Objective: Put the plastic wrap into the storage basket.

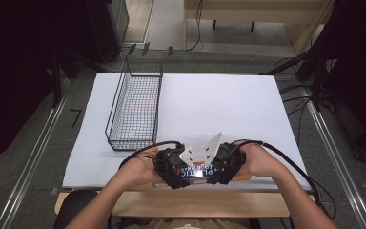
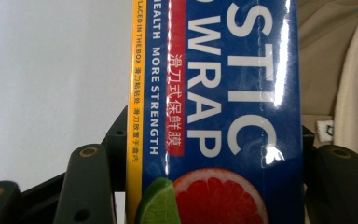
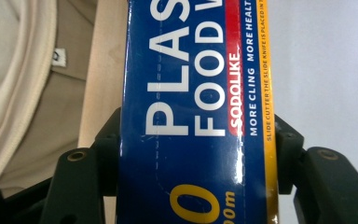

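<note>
A long blue box of plastic food wrap (image 1: 198,172) is held crosswise at the near edge of the table, just above it. My left gripper (image 1: 171,168) is shut on the box's left end and my right gripper (image 1: 228,164) is shut on its right end. In the left gripper view the plastic wrap box (image 2: 219,112) stands between the two black jaws, with a grapefruit and lime picture at the bottom. In the right gripper view the same plastic wrap box (image 3: 196,112) is squeezed between the jaws, white lettering and a yellow edge stripe showing.
A black wire basket (image 1: 136,107) stands on the white table sheet (image 1: 228,109) at the left, beyond my left hand. Cables trail from both grippers. The person's light clothing (image 3: 23,84) lies close behind the box.
</note>
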The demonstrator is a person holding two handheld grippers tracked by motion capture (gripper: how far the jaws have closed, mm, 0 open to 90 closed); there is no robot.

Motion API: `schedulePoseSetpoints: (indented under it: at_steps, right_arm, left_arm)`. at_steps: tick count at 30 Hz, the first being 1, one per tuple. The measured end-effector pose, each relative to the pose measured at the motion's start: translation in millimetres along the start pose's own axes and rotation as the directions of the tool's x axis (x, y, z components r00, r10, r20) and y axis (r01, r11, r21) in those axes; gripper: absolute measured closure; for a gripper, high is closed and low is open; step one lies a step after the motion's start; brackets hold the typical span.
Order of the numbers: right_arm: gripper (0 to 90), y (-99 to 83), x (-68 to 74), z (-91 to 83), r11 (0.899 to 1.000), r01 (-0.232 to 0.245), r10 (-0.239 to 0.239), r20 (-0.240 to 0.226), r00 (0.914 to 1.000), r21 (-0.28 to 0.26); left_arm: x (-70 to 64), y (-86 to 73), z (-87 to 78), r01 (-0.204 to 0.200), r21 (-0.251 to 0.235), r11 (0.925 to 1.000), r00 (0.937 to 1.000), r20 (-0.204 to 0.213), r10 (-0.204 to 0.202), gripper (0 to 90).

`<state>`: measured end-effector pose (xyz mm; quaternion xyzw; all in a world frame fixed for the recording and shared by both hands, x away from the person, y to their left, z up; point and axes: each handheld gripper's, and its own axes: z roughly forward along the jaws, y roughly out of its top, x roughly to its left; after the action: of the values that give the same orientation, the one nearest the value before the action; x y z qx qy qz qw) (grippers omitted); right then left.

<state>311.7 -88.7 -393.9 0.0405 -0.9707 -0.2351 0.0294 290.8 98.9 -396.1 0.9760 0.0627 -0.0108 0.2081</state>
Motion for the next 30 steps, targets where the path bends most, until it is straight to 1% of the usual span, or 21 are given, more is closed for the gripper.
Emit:
schedulePoseSetpoints:
  at_steps: [1,3,7,9,10,11,12,14,16,19,21,23,24,26,27,28,30]
  right_arm:
    - [39.7,-0.7,-0.3,1.1,1.000,-0.007,0.007,-0.010,0.9999,-0.006]
    - [39.5,-1.0,-0.9,2.6,1.000,-0.015,0.014,-0.029,0.9995,-0.011]
    - [39.0,-0.2,-1.4,1.7,1.000,-0.018,0.017,-0.039,0.9991,-0.024]
    - [37.9,-0.6,-1.5,1.1,0.999,-0.014,0.013,-0.034,0.9993,-0.036]
    - [36.9,-1.3,-0.5,-0.3,0.998,-0.018,0.016,-0.033,0.9993,-0.053]
    - [35.2,-2.3,-0.7,-2.0,0.996,-0.025,0.022,-0.039,0.9990,-0.080]
    - [32.5,-2.9,-2.1,-3.2,0.995,-0.039,0.035,-0.051,0.9981,-0.094]
    - [31.8,-5.3,-5.7,-5.9,0.991,-0.067,0.060,-0.066,0.9960,-0.114]
    - [29.1,-8.9,-7.0,-9.4,0.987,-0.079,0.071,-0.059,0.9957,-0.137]
    - [27.3,-13.9,-8.4,-13.5,0.985,-0.092,0.087,-0.042,0.9954,-0.147]
    - [27.0,-17.4,-7.8,-17.0,0.983,-0.091,0.089,-0.018,0.9959,-0.161]
    - [25.8,-20.2,-6.1,-20.0,0.983,-0.078,0.081,0.012,0.9967,-0.168]
    - [25.1,-22.3,-5.2,-22.4,0.984,-0.064,0.071,0.038,0.9967,-0.168]
    - [24.5,-25.7,-4.1,-26.1,0.983,-0.072,0.080,0.043,0.9959,-0.170]
    - [24.5,-28.0,-4.3,-29.3,0.981,-0.080,0.091,0.052,0.9945,-0.176]
    - [24.5,-30.0,-5.4,-31.3,0.979,-0.083,0.094,0.055,0.9940,-0.187]
    - [24.3,-33.9,-6.4,-35.3,0.976,-0.094,0.108,0.059,0.9924,-0.199]
  left_arm:
    - [0.9,-0.2,-0.2,0.004,0.010,0.9999,0.9999,0.016,-0.004,40.3]
    - [0.5,-0.9,-0.6,0.013,0.010,0.9999,0.9995,0.029,-0.014,40.3]
    - [-0.5,-1.1,-4.3,0.019,0.008,0.9998,0.9995,0.025,-0.019,40.3]
    - [-0.8,-1.3,-4.6,0.026,0.013,0.9996,0.9993,0.028,-0.026,40.4]
    - [-0.6,-1.9,-4.4,0.035,0.011,0.9993,0.9987,0.035,-0.036,40.4]
    - [0.4,-2.4,-5.5,0.036,0.014,0.9992,0.9986,0.037,-0.037,40.4]
    - [0.3,-3.3,-6.3,0.044,0.011,0.9990,0.9985,0.033,-0.044,40.4]
    - [1.9,-5.0,-8.0,0.049,0.015,0.9987,0.9983,0.032,-0.049,40.4]
    - [3.3,-7.1,-9.2,0.059,0.014,0.9982,0.9980,0.021,-0.059,40.4]
    - [5.0,-9.9,-10.7,0.072,0.008,0.9974,0.9973,0.017,-0.072,40.3]
    - [5.9,-10.8,-11.5,0.074,0.011,0.9972,0.9971,0.017,-0.074,40.3]
    - [5.5,-12.0,-11.6,0.080,0.018,0.9966,0.9968,0.008,-0.080,40.3]
    - [5.8,-13.0,-11.4,0.082,0.020,0.9964,0.9966,0.002,-0.082,40.2]
    - [6.9,-14.9,-11.3,0.090,0.027,0.9955,0.9959,-0.003,-0.090,40.2]
    - [7.7,-15.7,-11.4,0.090,0.026,0.9956,0.9960,-0.001,-0.090,40.2]
    - [7.7,-16.4,-11.6,0.101,0.025,0.9946,0.9949,0.001,-0.101,40.2]
    - [8.6,-17.3,-12.3,0.103,0.023,0.9944,0.9947,0.001,-0.103,40.2]
